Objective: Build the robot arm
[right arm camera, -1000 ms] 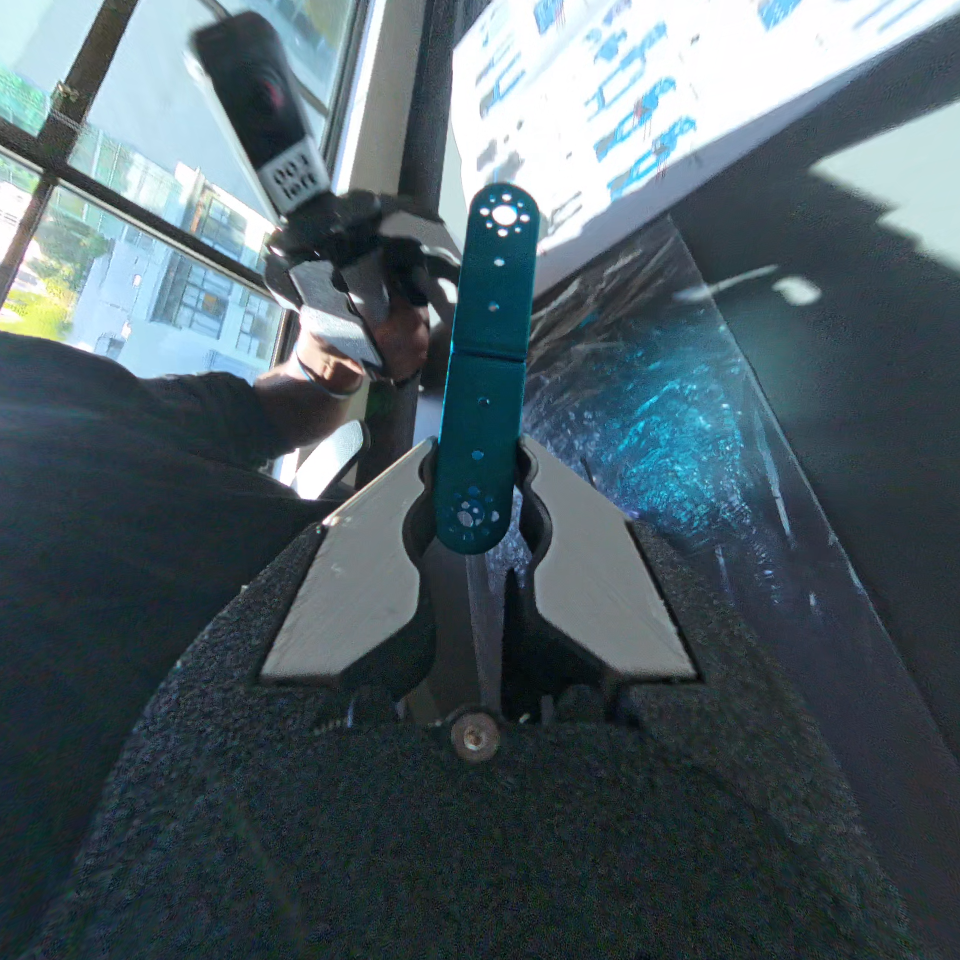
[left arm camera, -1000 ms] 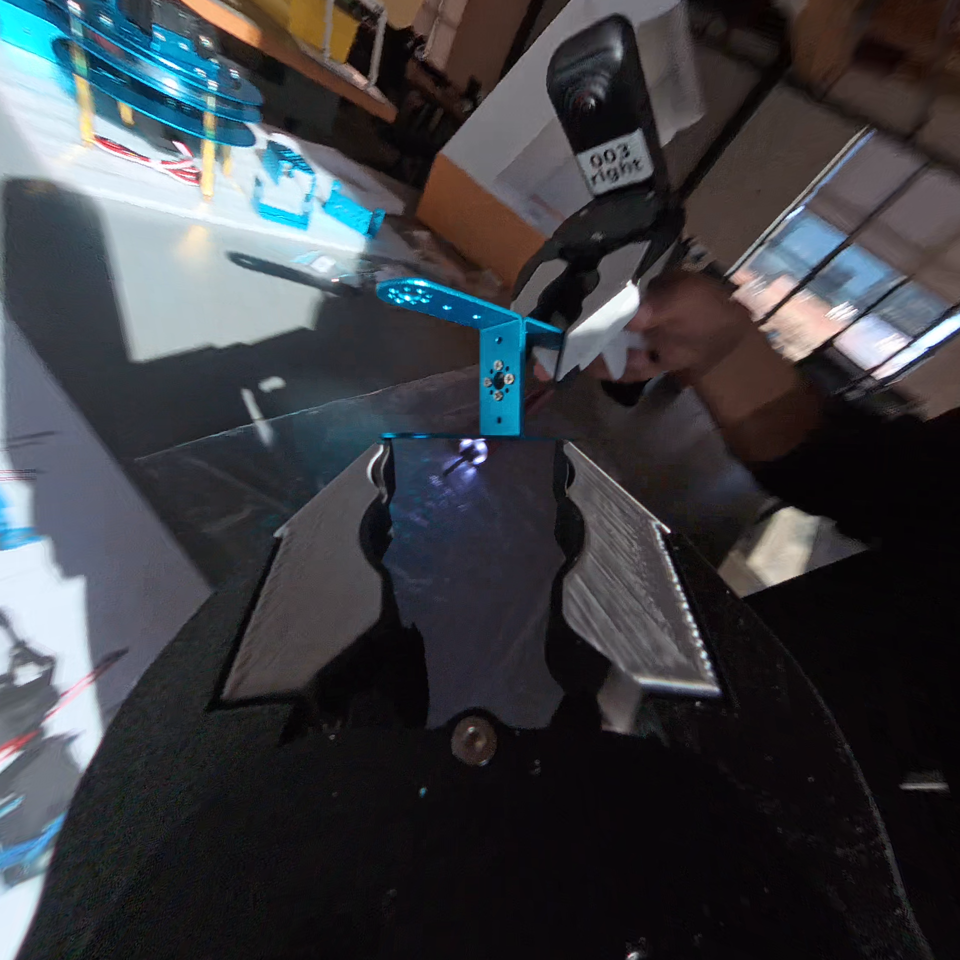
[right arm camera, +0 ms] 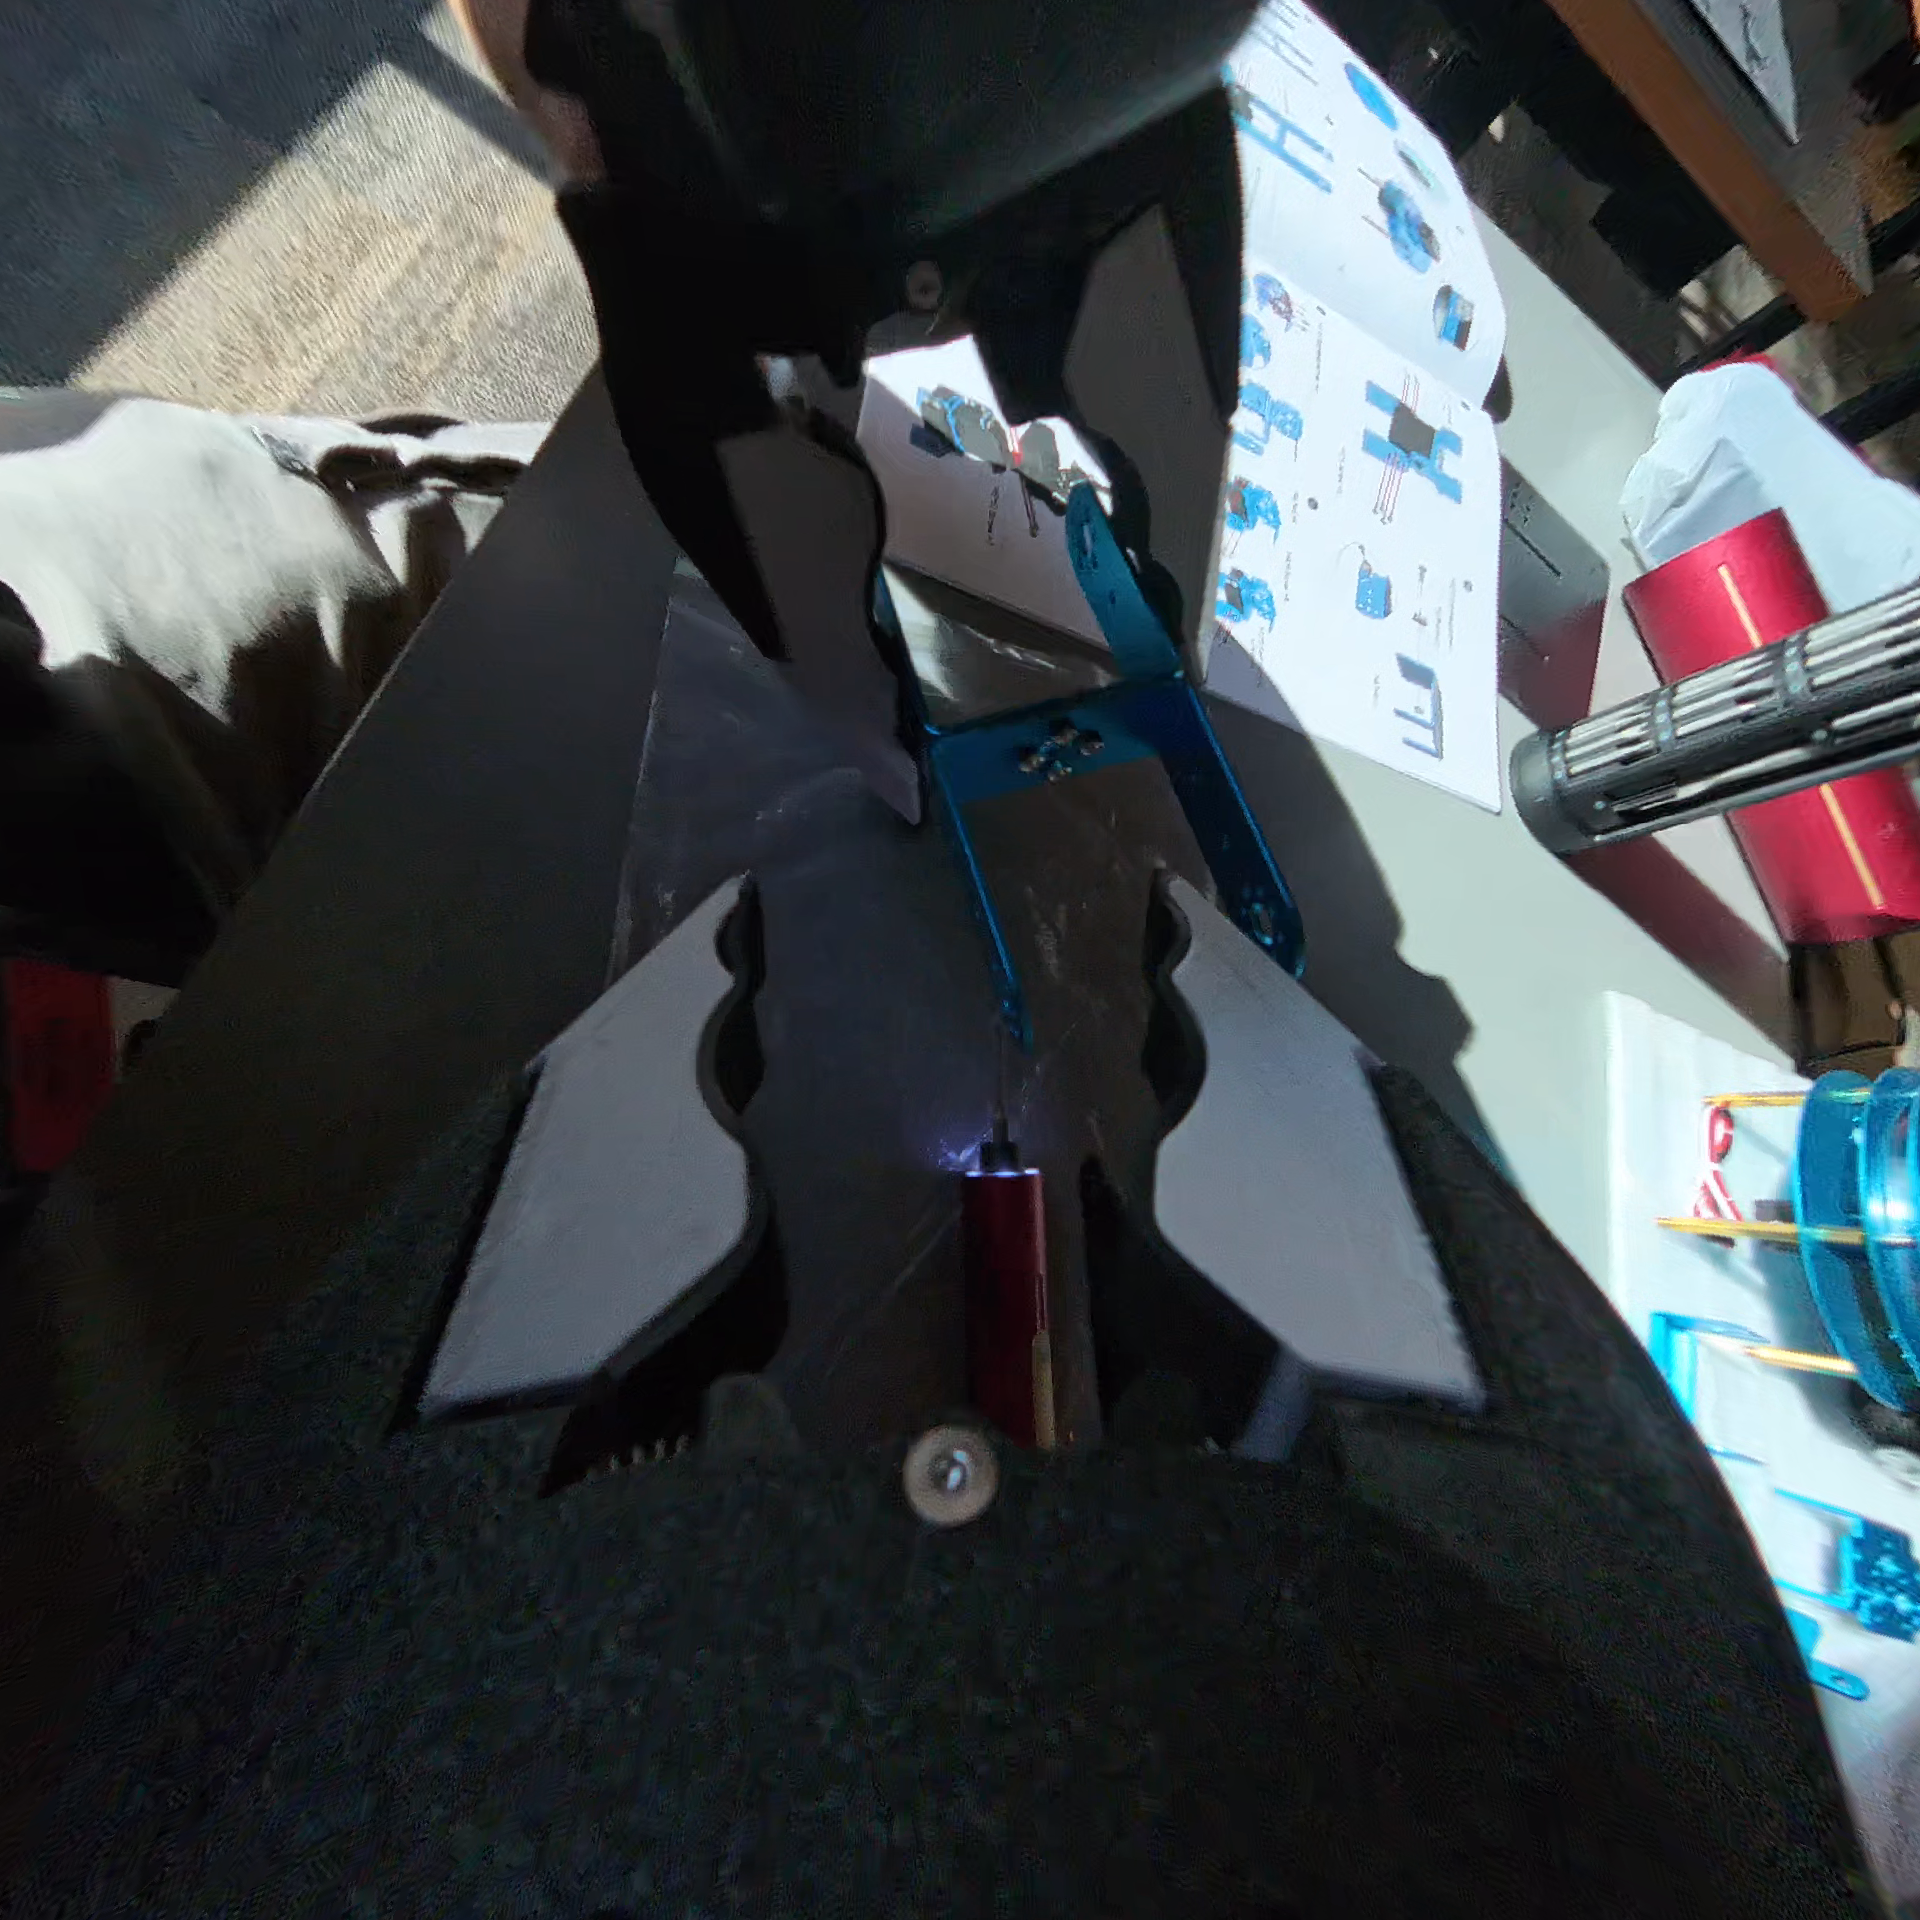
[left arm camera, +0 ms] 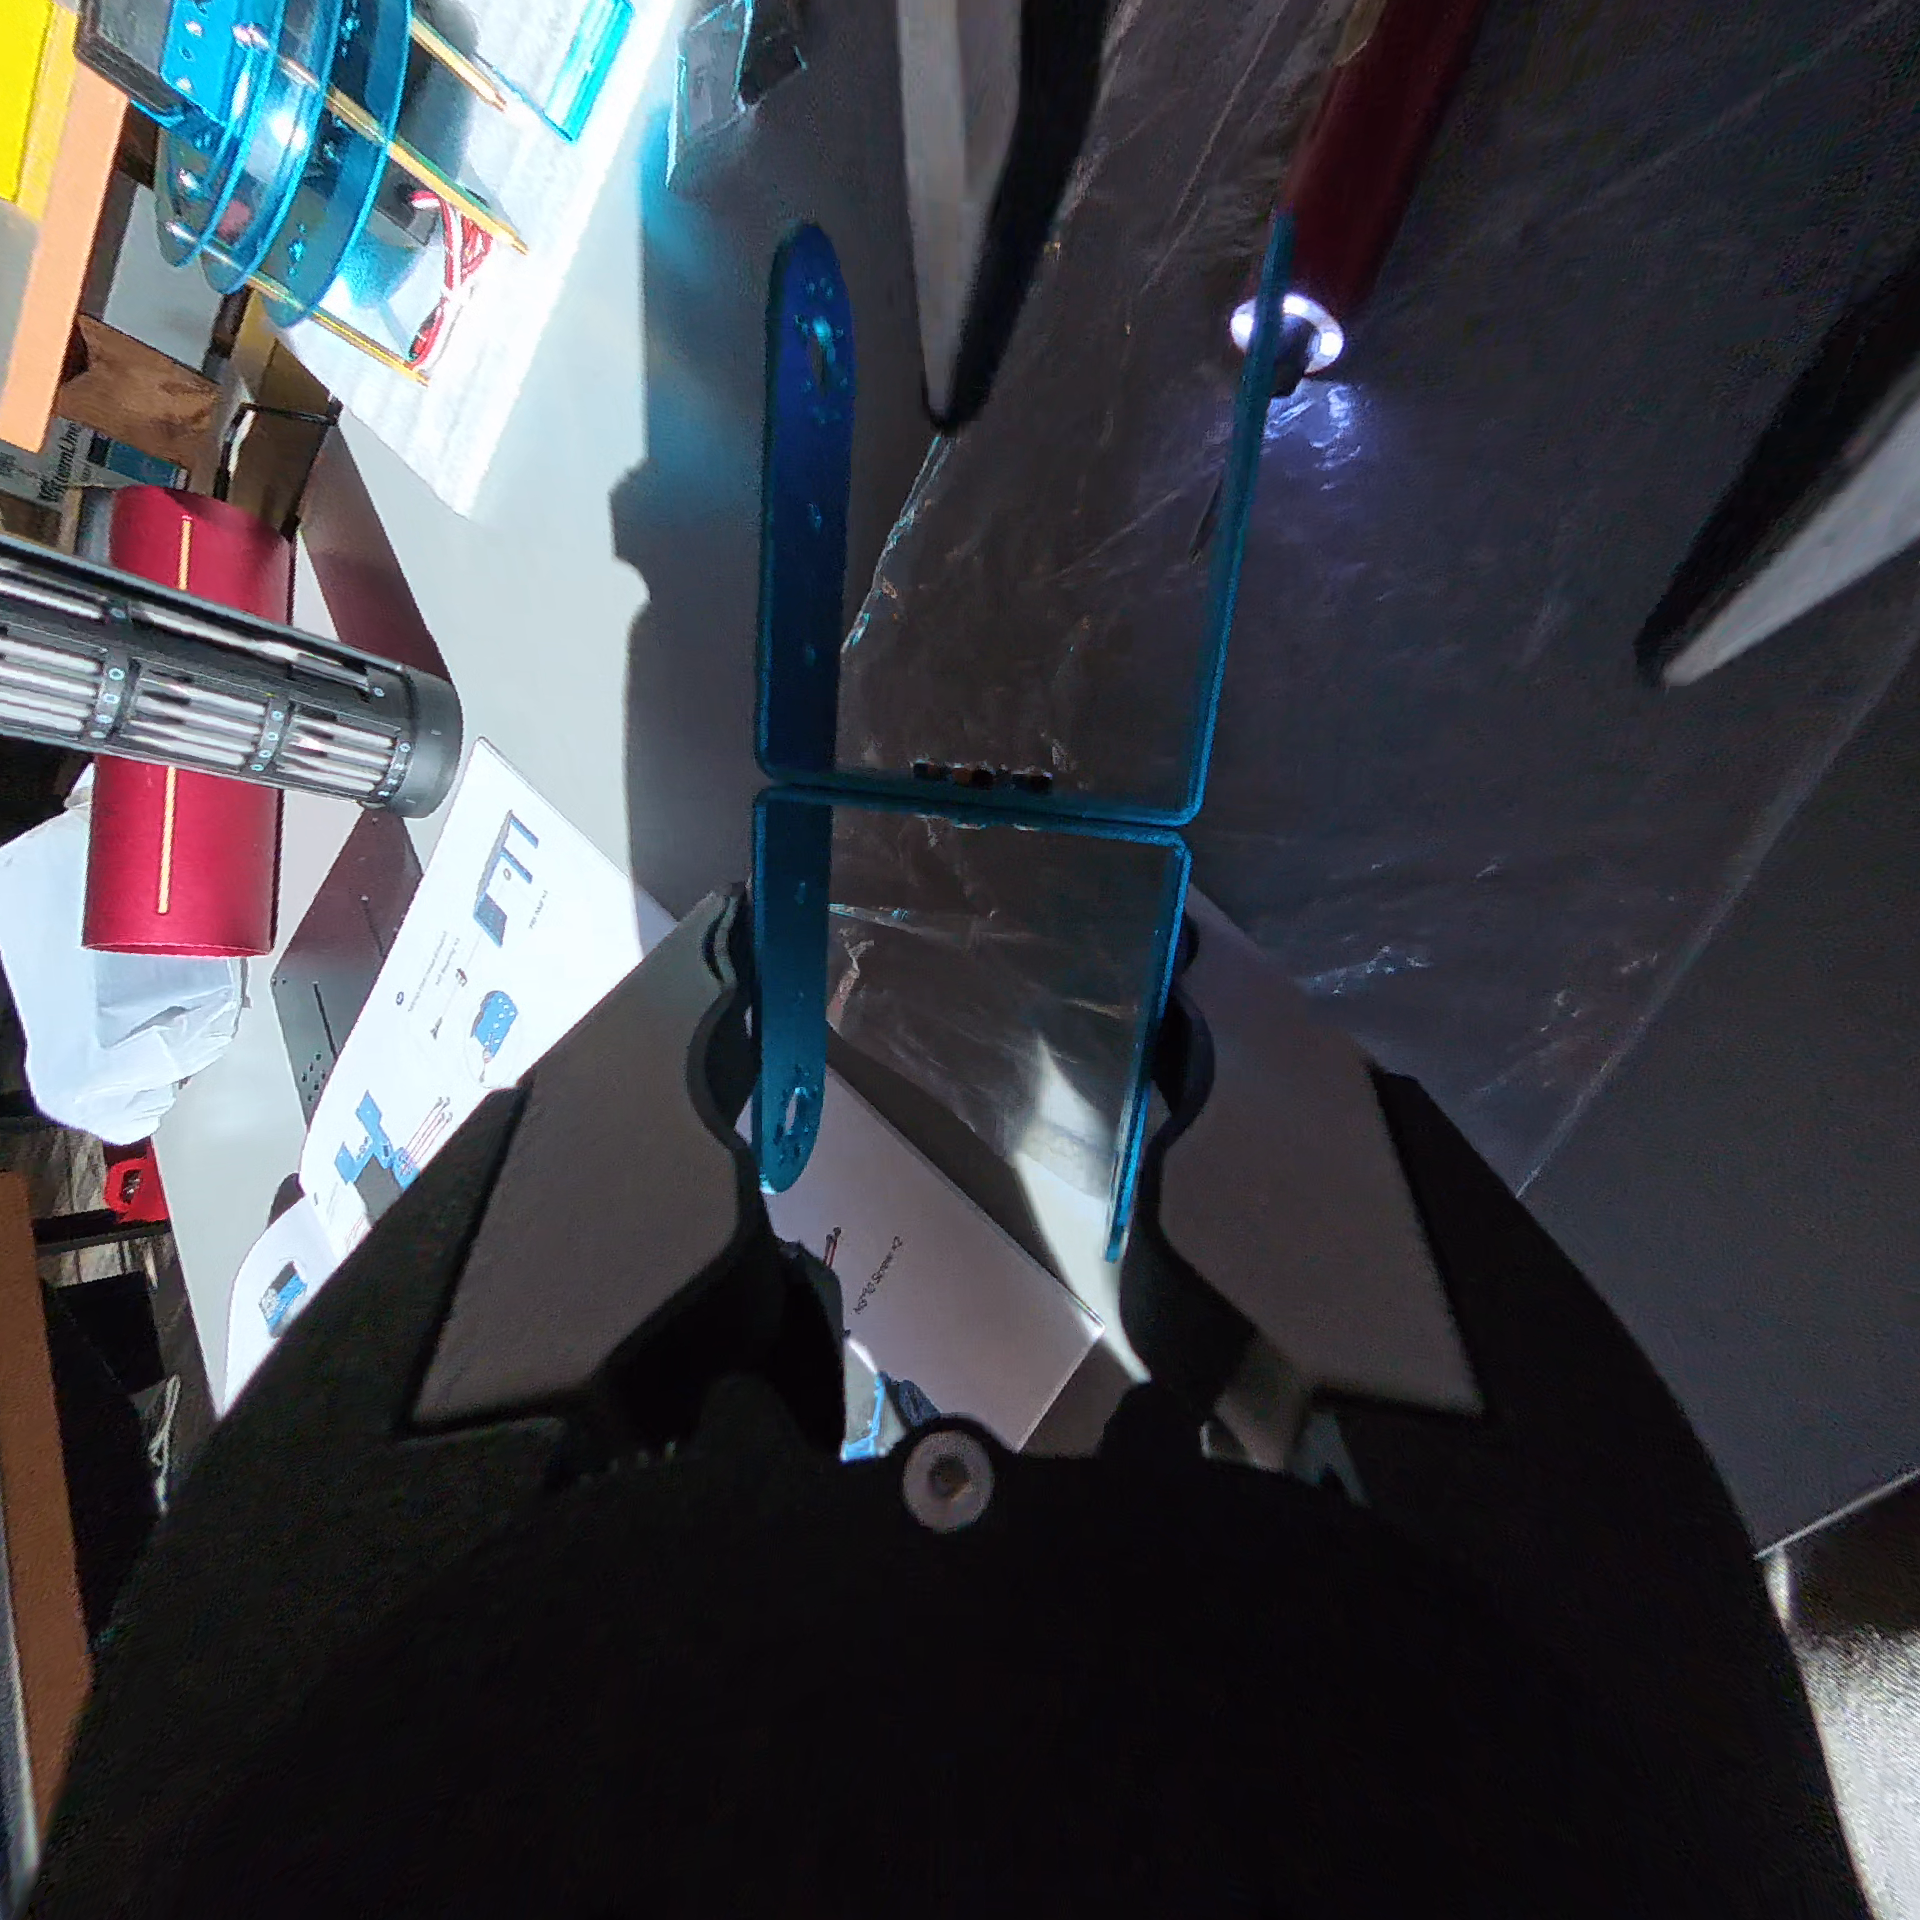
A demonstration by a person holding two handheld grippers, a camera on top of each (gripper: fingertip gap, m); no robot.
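Left gripper (left arm camera: 961, 914) jaws clamp the blue bracket (left arm camera: 792, 987) and should hold steady; right gripper (right arm camera: 954, 888) jaws gape around the red screwdriver (right arm camera: 1003, 1299) at 1 o'clock.

Blue metal bracket (left arm camera: 977, 800); red screwdriver (right arm camera: 1006, 1299) with white-lit tip near bracket; red cylinder (left arm camera: 182, 717) with thin gold stripe left of bracket; grey-black bit holder (left arm camera: 229, 707) with silver ribs over cylinder; translucent blue discs (left arm camera: 270, 156) beyond; white sheet (left arm camera: 457, 997) with blue diagrams.
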